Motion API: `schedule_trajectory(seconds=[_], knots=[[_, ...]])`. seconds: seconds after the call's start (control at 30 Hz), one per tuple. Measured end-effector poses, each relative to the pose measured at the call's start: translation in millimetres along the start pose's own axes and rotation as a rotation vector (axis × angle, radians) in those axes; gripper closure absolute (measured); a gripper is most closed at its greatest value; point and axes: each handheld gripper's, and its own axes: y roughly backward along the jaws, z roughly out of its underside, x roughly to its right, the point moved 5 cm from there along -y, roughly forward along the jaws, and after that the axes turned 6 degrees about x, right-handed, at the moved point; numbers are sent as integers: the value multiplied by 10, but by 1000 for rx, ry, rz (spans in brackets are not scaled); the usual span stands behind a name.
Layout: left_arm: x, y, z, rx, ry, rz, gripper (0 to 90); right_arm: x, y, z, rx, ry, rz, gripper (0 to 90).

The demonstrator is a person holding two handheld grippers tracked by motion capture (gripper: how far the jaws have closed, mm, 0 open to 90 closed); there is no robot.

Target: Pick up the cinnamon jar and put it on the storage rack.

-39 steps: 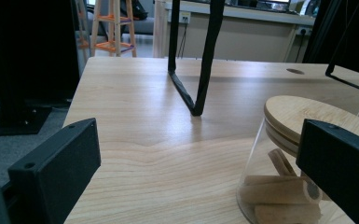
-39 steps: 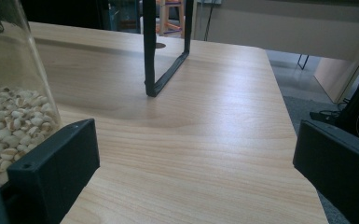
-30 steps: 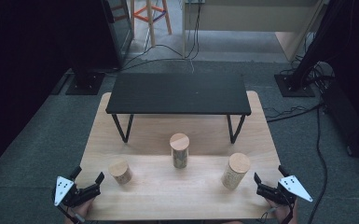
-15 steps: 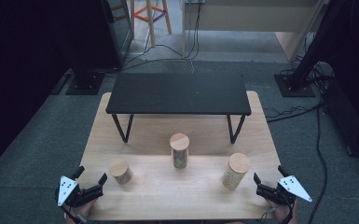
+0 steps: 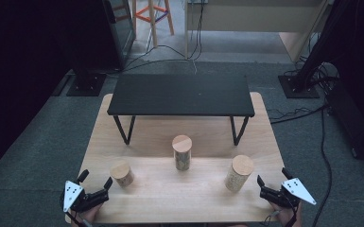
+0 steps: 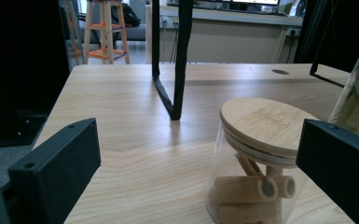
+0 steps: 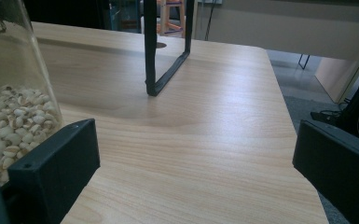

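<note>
Both tongs are wide open and hold nothing; the left tongs [image 5: 96,183] must next reach the short jar [image 5: 122,173]

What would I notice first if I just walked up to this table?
Three glass jars with round wooden lids stand in a row: a short one on the left, a tall one in the middle, another on the right. Behind them stands a small black table. An open claw waits at each near corner, left and right.
</note>
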Motion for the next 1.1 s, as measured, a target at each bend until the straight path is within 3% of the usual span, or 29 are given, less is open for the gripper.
schedule_trajectory(seconds=[0.3, 0.43, 0.7, 1.03, 1.1], knots=[[145, -30, 6, -11, -20, 14, 0, -3, -2, -1, -1, 2, 0, 2], [220, -118, 0, -27, -28, 28, 0, -5, -4, -2, -2, 2, 1, 2], [249, -178, 3, -25, -2, 13, 0, -10, -8, -3, -3, 4, 2, 2], [360, -326, -5, -57, -8, 12, 0, -11, -5, -2, -2, 4, 2, 3], [401, -362, -11, -70, -27, 3, 0, -10, -6, -3, -3, 4, 1, 3]])
